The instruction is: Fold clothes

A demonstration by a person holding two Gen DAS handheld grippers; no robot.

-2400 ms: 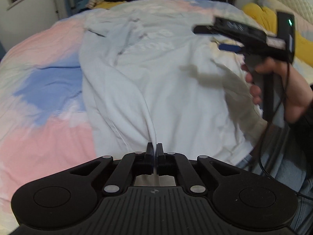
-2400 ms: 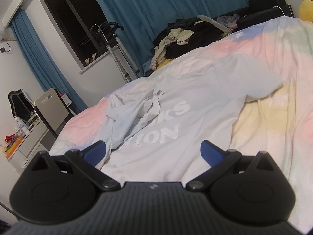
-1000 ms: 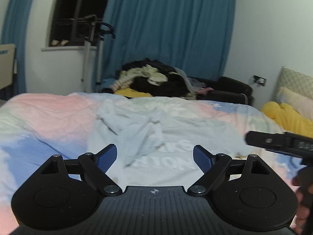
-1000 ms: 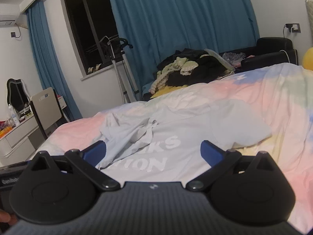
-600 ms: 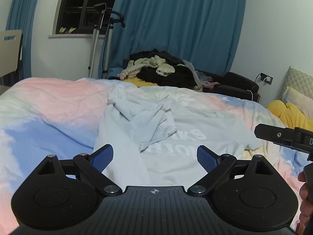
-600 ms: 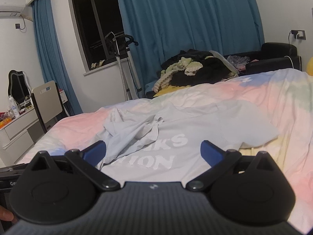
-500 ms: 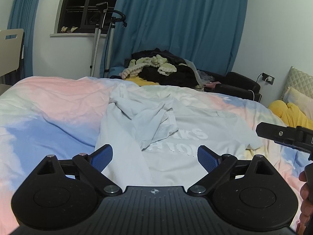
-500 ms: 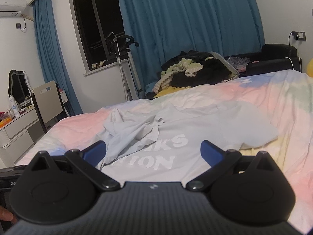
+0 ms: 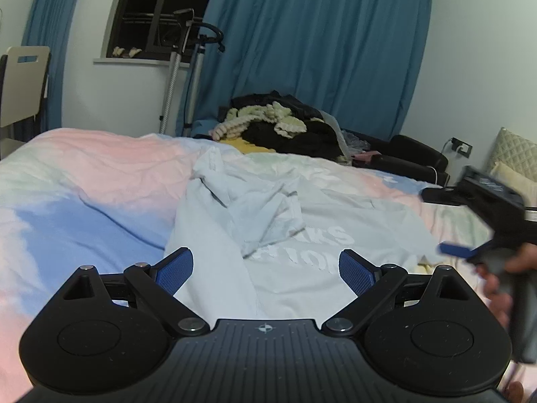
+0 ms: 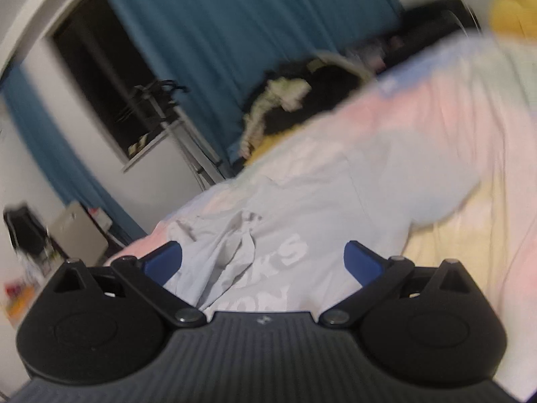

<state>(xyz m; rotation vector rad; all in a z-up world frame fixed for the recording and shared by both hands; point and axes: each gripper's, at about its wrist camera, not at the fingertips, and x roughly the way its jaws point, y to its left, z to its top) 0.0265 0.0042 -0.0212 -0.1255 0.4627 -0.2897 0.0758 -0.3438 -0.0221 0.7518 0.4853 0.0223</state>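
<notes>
Now your left claw [image 9: 266,266] is spread wide and empty, where 2.4 seconds ago it pinched the pale blue T-shirt [image 9: 288,235]. Your right claw [image 10: 262,260] stays spread, tilted and blurred. Ahead at 12 o'clock the shirt lies rumpled on the pastel bed [image 9: 84,181].

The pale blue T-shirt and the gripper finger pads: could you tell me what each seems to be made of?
The T-shirt looks like soft matte knit, probably cotton: it wrinkles and drapes limply.
The left gripper pads look like blue rubbery material with fine ridged texture; uncertain.
</notes>
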